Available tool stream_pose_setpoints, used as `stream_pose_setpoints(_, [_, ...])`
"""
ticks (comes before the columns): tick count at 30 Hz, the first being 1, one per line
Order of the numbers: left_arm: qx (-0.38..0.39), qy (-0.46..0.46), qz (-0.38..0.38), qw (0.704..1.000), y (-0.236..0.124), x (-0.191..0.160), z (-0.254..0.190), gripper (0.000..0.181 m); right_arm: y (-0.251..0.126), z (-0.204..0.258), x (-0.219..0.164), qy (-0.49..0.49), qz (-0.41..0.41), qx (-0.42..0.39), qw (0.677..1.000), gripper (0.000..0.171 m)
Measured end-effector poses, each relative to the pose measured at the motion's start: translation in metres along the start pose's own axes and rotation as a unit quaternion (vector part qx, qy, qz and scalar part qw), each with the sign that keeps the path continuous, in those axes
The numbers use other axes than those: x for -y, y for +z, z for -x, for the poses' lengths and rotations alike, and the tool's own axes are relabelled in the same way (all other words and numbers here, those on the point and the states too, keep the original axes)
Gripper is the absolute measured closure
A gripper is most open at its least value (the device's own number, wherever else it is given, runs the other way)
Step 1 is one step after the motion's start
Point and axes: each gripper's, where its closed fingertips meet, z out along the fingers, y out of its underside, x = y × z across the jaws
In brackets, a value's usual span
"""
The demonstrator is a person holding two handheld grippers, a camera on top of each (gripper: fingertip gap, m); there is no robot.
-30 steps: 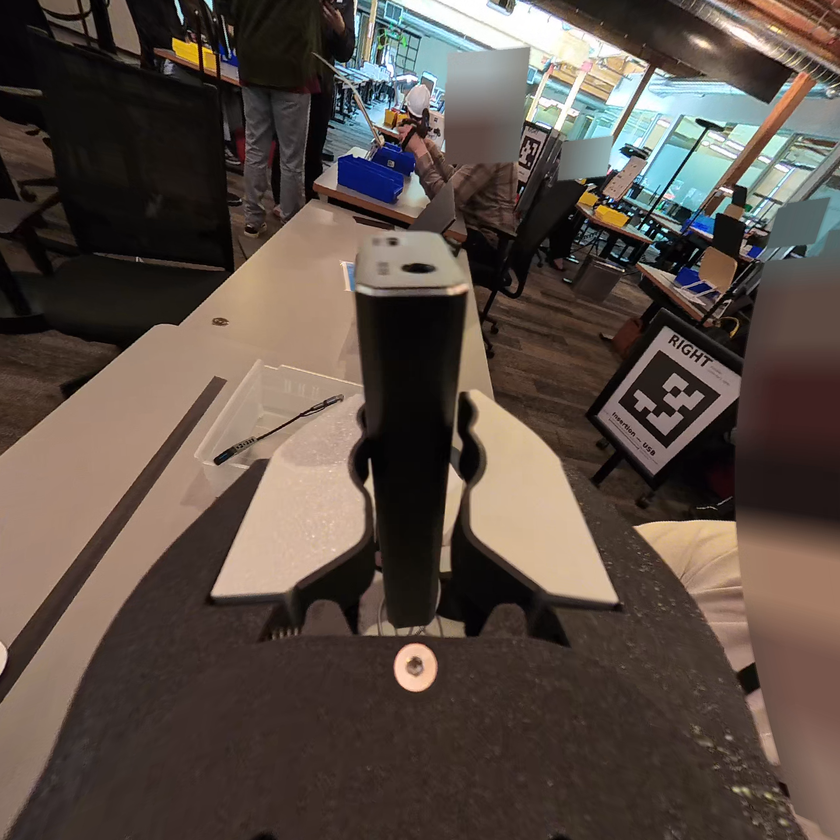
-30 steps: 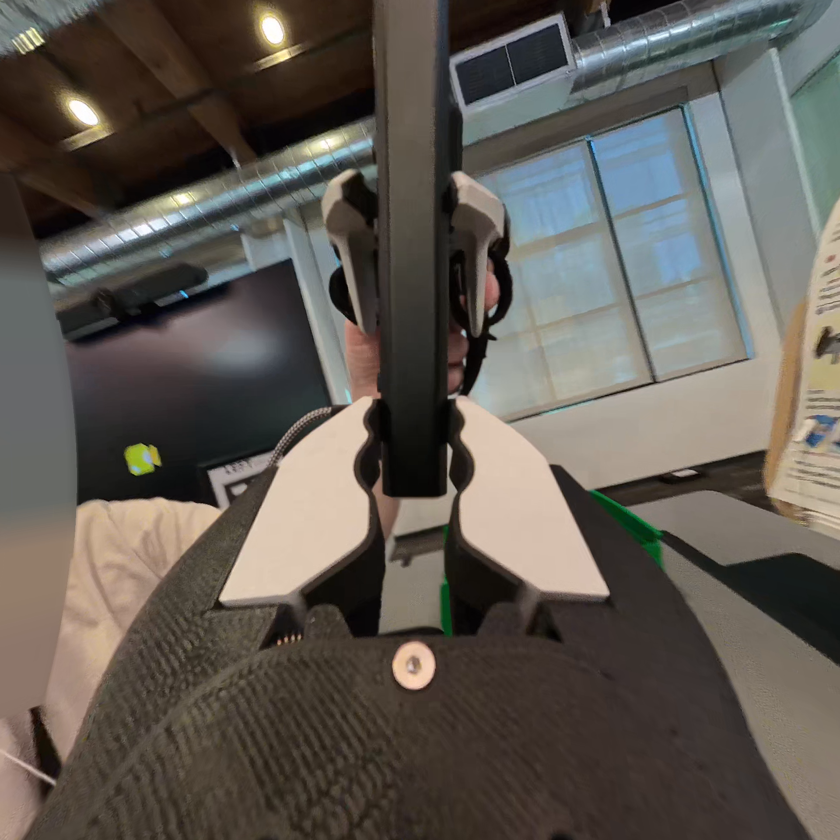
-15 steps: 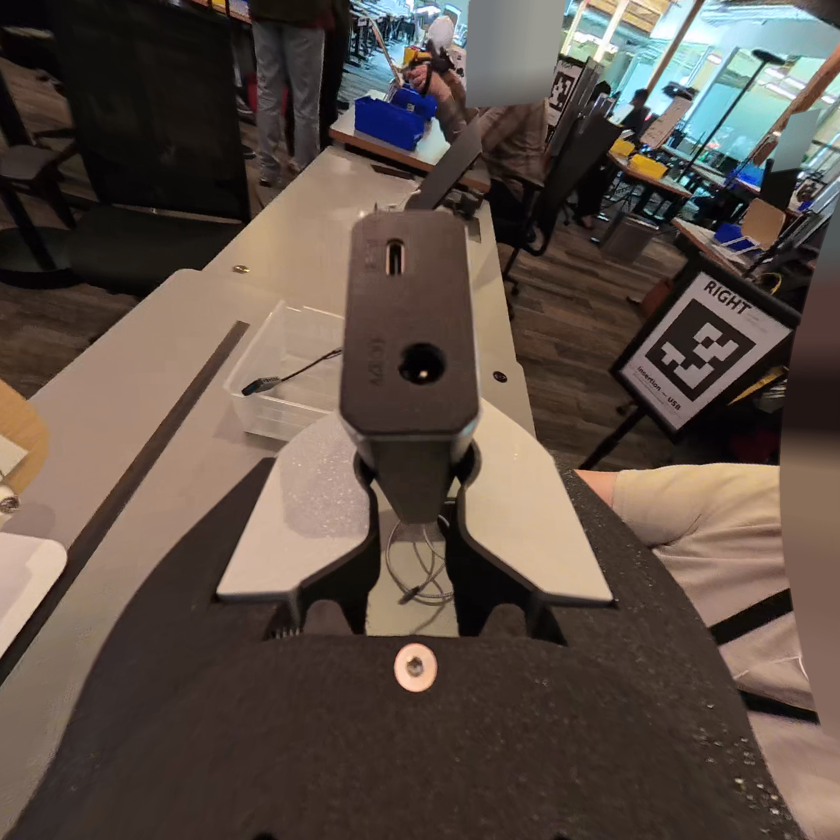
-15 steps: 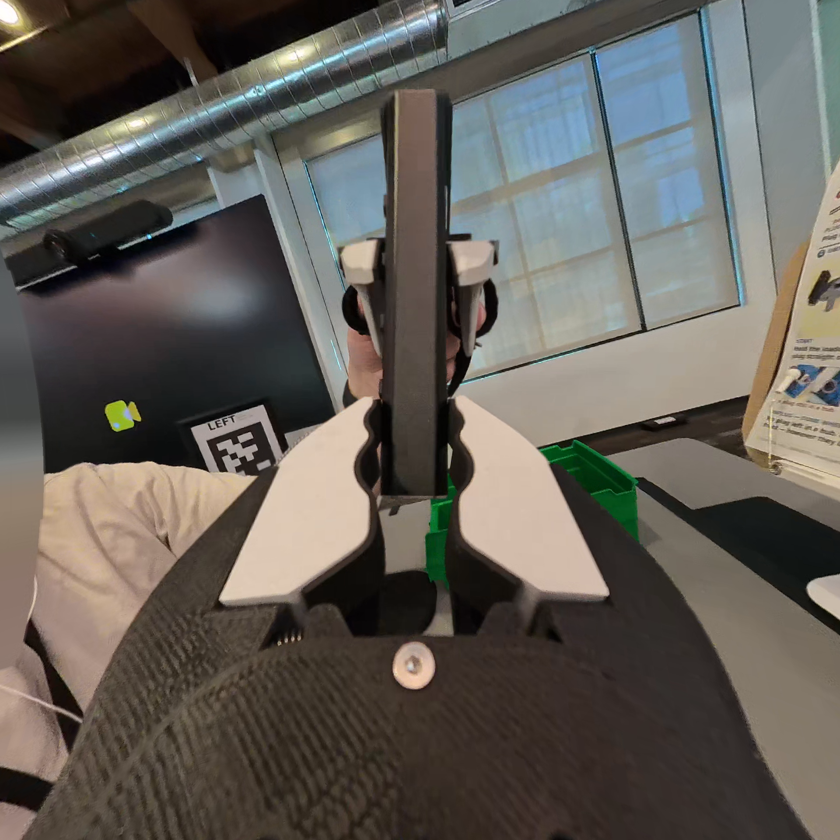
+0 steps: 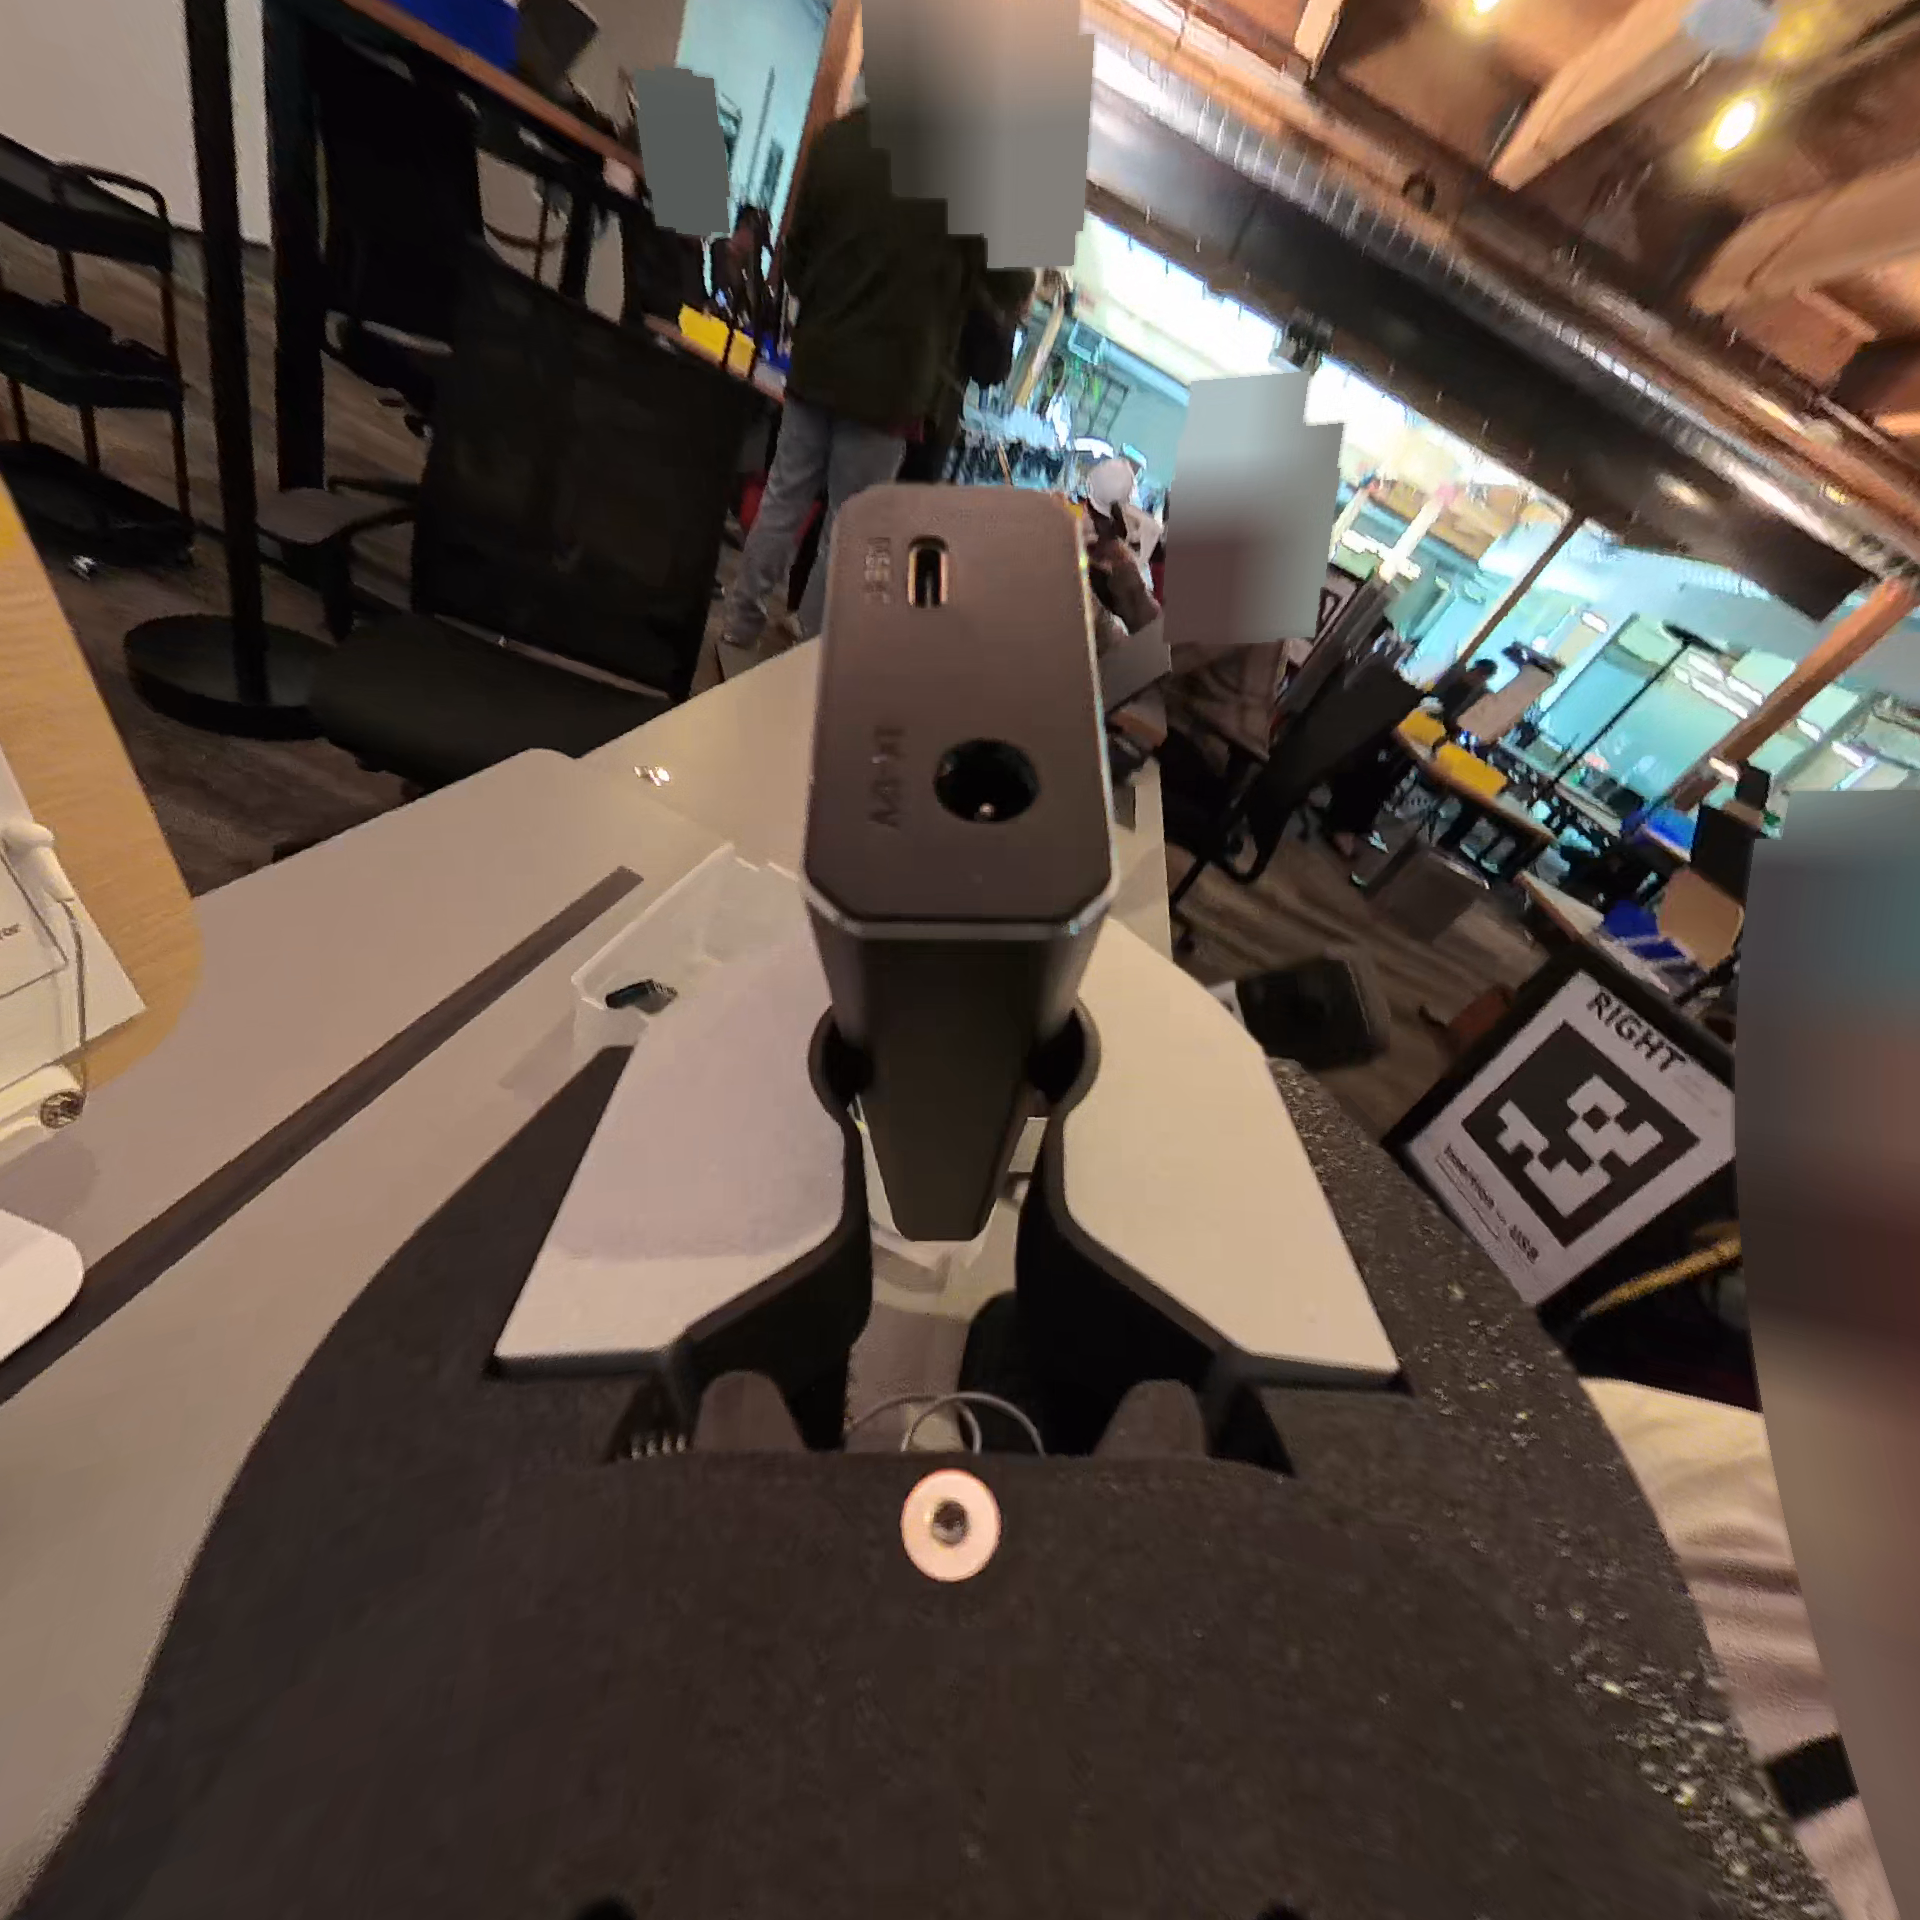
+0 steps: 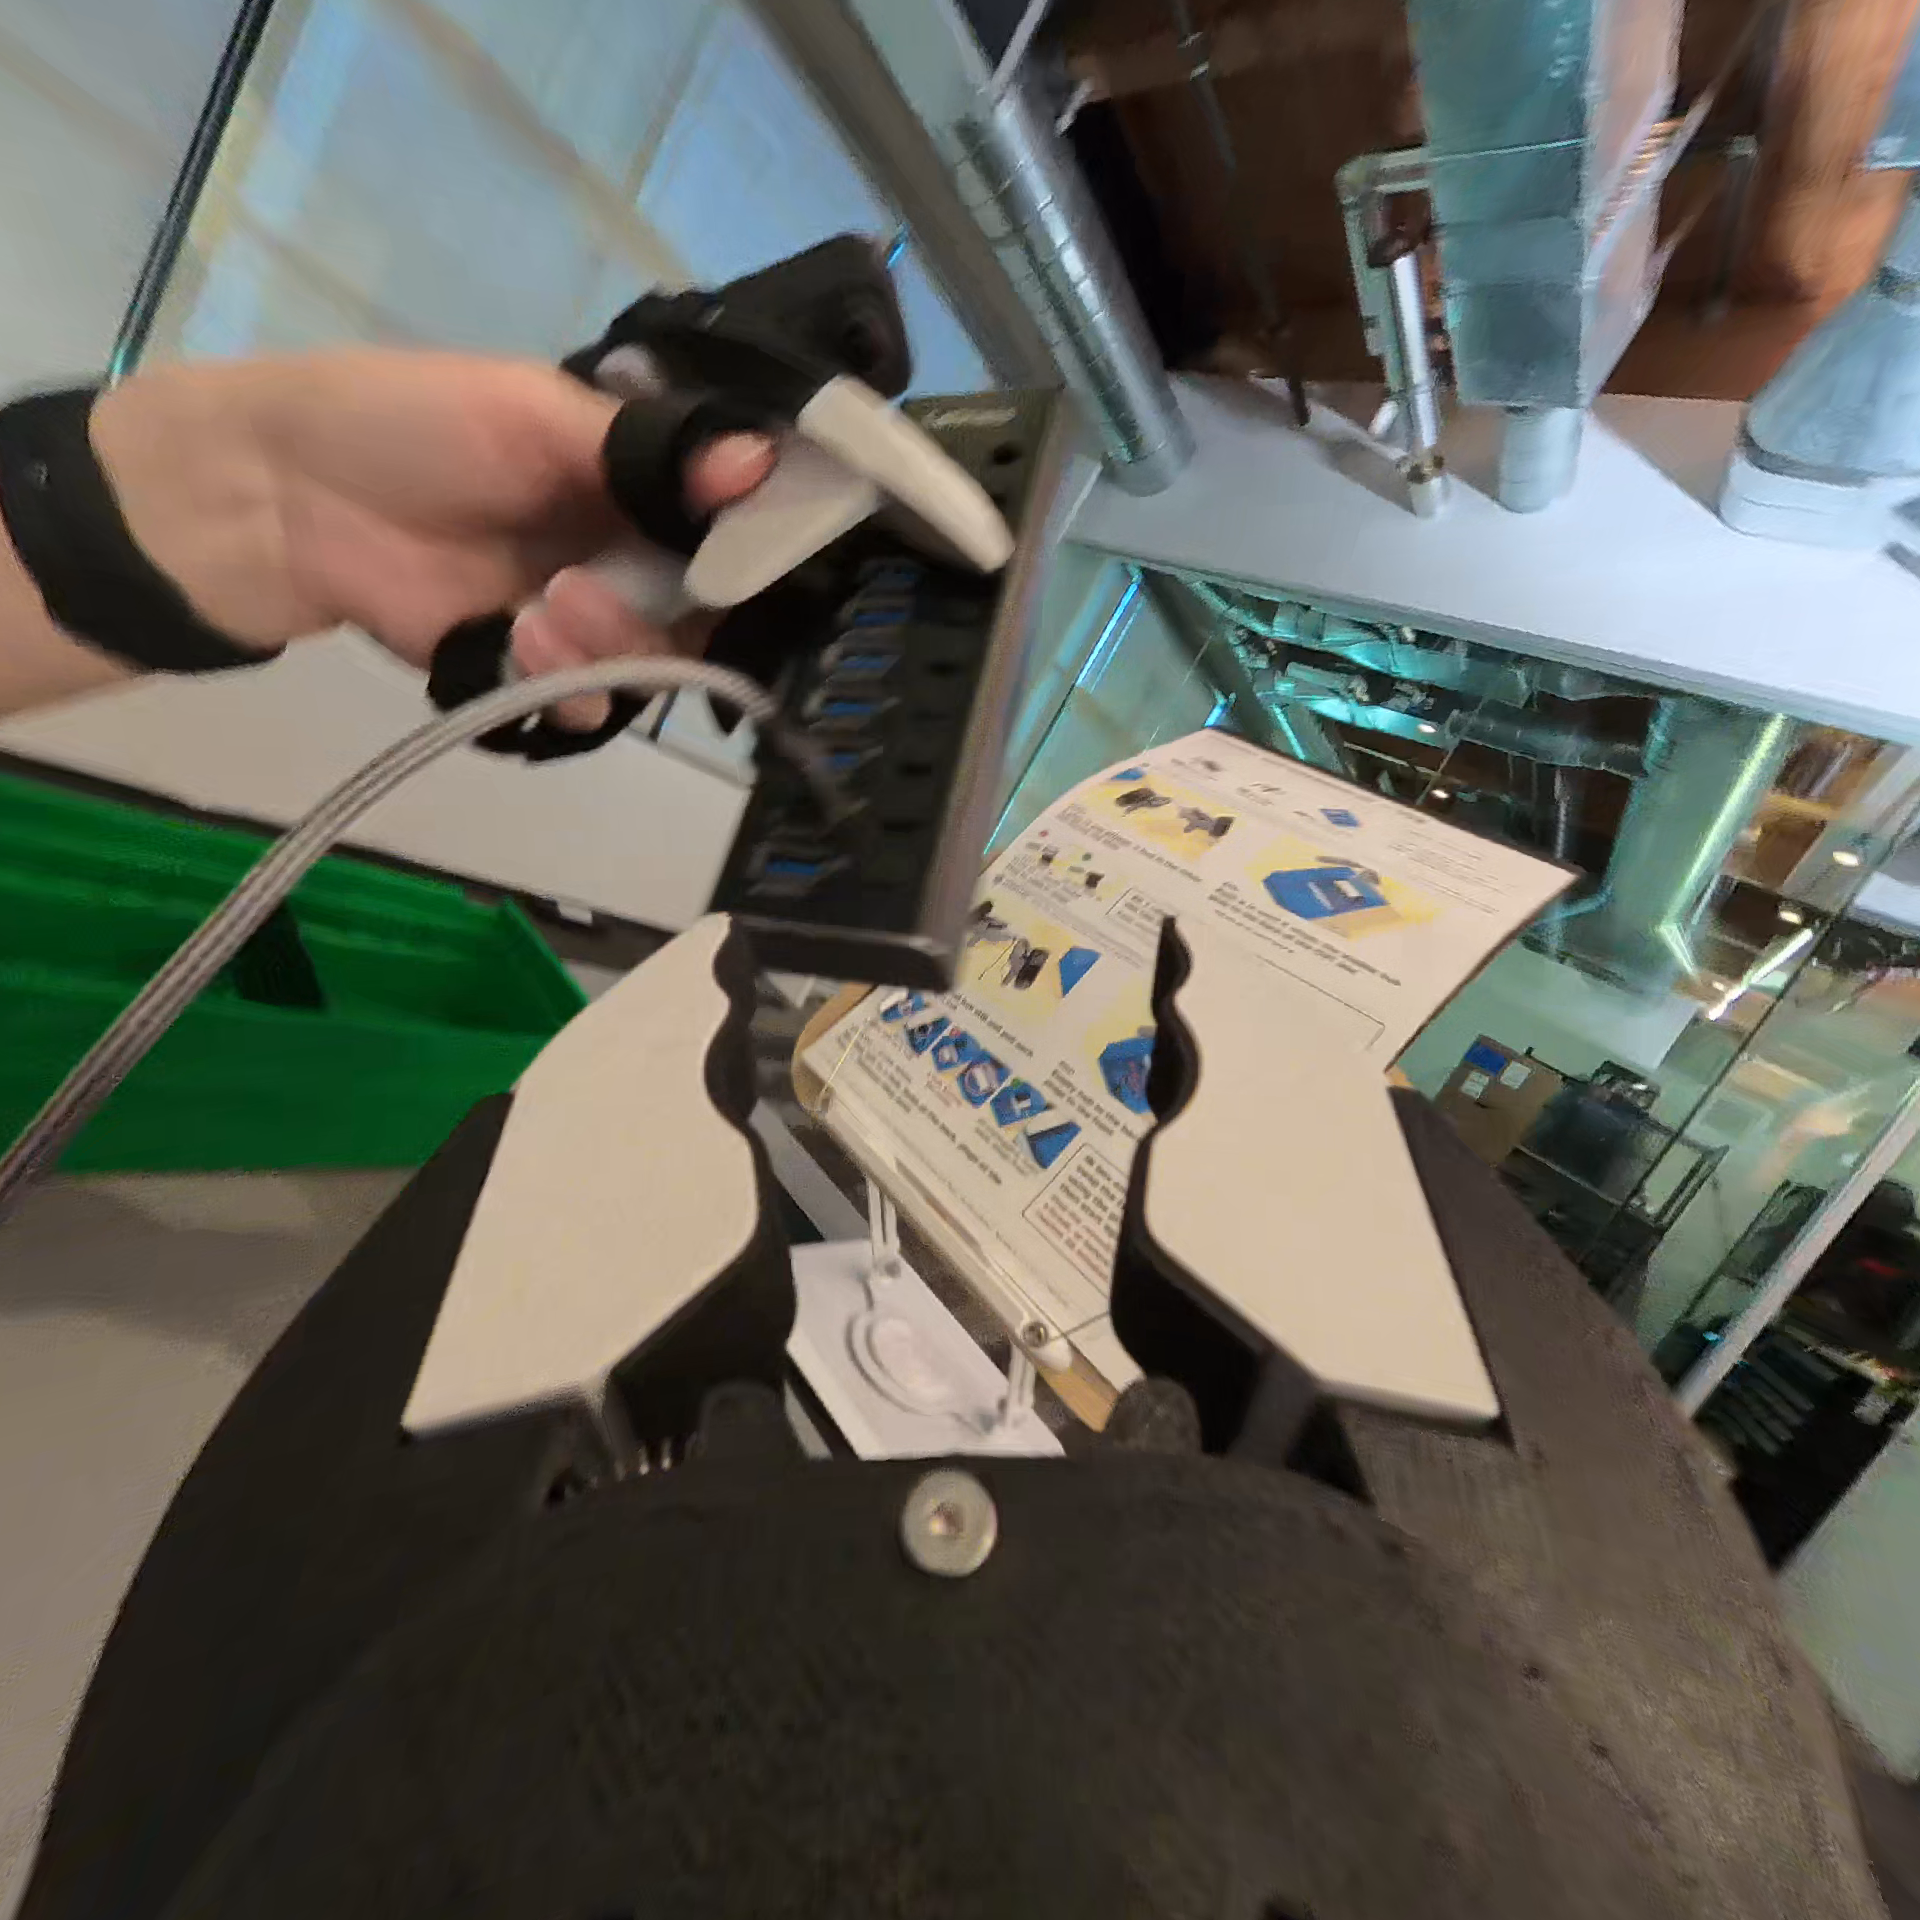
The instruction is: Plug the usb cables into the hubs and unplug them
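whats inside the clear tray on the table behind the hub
In the left wrist view, the clear tray holds a small black plug near its front corner. The hub, clamped in the left gripper, covers the rest of the tray, so anything else inside is hidden.

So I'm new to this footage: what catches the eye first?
The black USB hub stands upright, clamped in the left gripper, port end toward the camera. In the right wrist view, the right gripper has its jaws open before a tilted instruction sheet, with a green bin at left.
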Motion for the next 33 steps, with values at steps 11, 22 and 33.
stream_pose_setpoints(11, [-0.010, 0.006, -0.062, 0.998, 0.016, -0.011, -0.016, 0.151, 0.018, 0.014, -0.011, -0.094, 0.047, -0.061, 0.993, 0.103])
stream_pose_setpoints(22, [0.048, 0.105, -0.087, 0.989, 0.015, -0.013, -0.026, 0.151, 0.022, 0.009, -0.001, -0.115, 0.073, -0.143, 0.980, 0.106])
stream_pose_setpoints(33, [0.011, 0.146, -0.051, 0.988, 0.018, -0.033, -0.054, 0.145, 0.010, -0.006, 0.006, -0.218, 0.125, -0.156, 0.955, 0.111])
